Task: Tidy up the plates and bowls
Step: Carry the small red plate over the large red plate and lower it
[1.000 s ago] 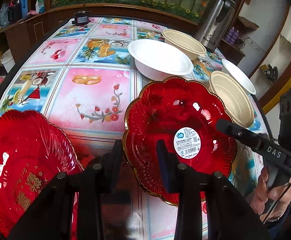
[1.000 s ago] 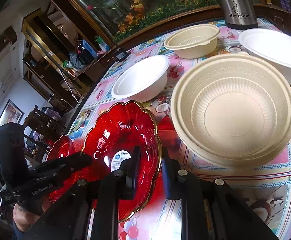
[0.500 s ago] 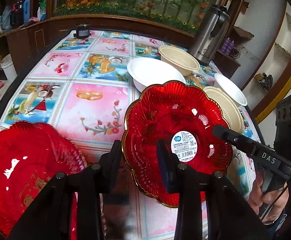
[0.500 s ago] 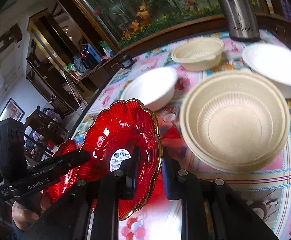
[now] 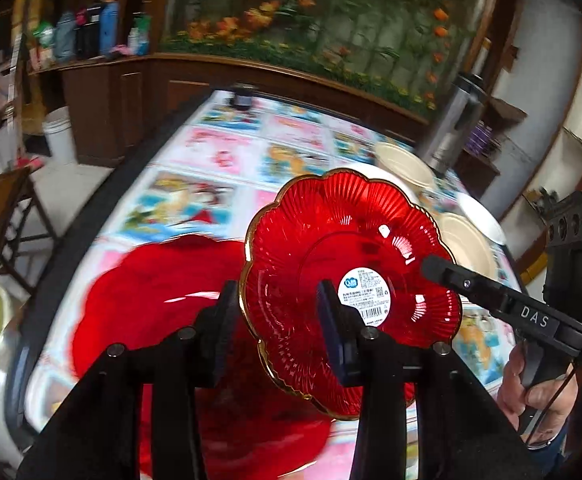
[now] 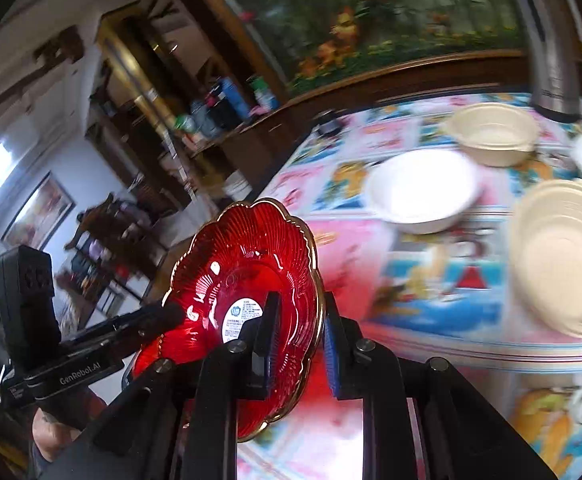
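Red plate: the scalloped red glass plate (image 5: 351,240) with the gold rim and a white sticker at its centre hung tilted in the air above the table, between your two grippers.
Right gripper: your right gripper (image 6: 301,300) was clamped on the plate's near rim, with one finger inside the dish and the other outside it.
Left gripper: your left gripper (image 5: 277,292) straddled the opposite rim, and its jaws had just been opening with the rim between them. I cannot tell whether the pads pressed on the glass.
Second red plate: it (image 5: 163,300) lay flat on the table below the raised one, and it was blurred.
White bowl: it (image 6: 423,188) sat on the table beyond the raised plate and well apart from it.
Cream bowls: a small one (image 6: 495,132) stood just behind the white bowl, and a wide ribbed one (image 6: 567,260) was nearer you on the right.
Steel flask: it (image 6: 551,40) stood upright at the far edge, behind the small cream bowl.
Table: it (image 6: 431,300) was covered with a bright picture-tile cloth.
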